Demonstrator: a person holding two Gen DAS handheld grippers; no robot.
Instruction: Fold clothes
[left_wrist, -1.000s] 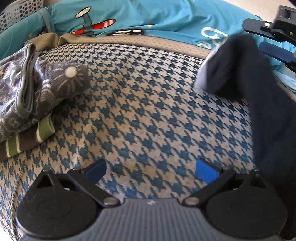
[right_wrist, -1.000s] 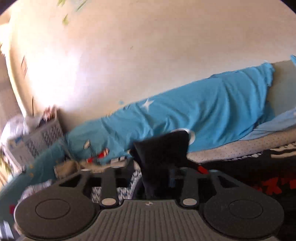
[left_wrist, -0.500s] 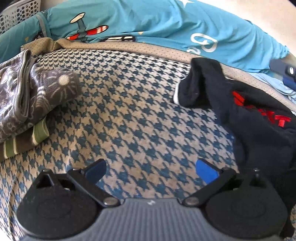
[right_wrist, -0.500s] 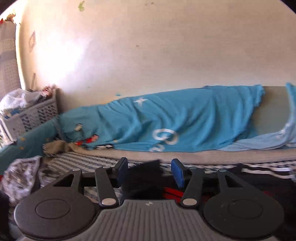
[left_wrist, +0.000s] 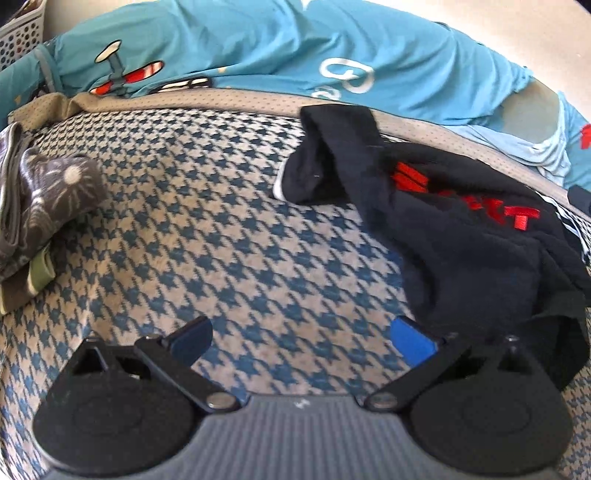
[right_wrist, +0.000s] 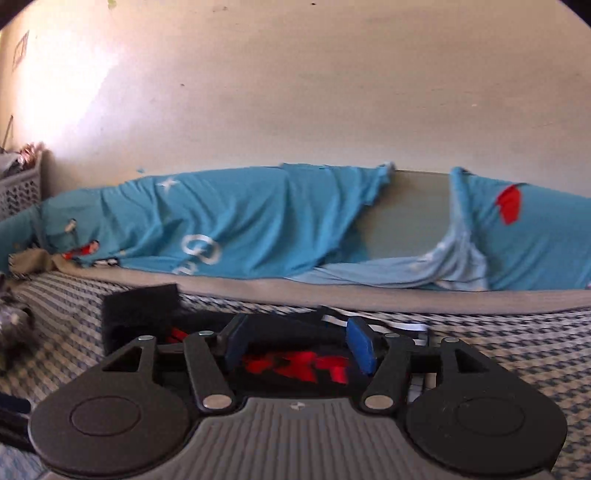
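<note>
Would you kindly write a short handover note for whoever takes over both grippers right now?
Left gripper: open, empty, over the houndstooth cover.
Right gripper: open; jaws have just been opening, nothing pinched, black garment lying below them.
Black garment with red lettering: dropped in a crumpled heap on the cover, not yet folded.
Grey patterned clothes: folded pile at the left edge.
Left to do: spread the black garment flat, fold it, add it to the pile.

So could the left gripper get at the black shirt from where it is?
Probably yes. The left gripper is open over bare houndstooth cover, and the black shirt lies right beside its right finger, with nothing between them.
</note>
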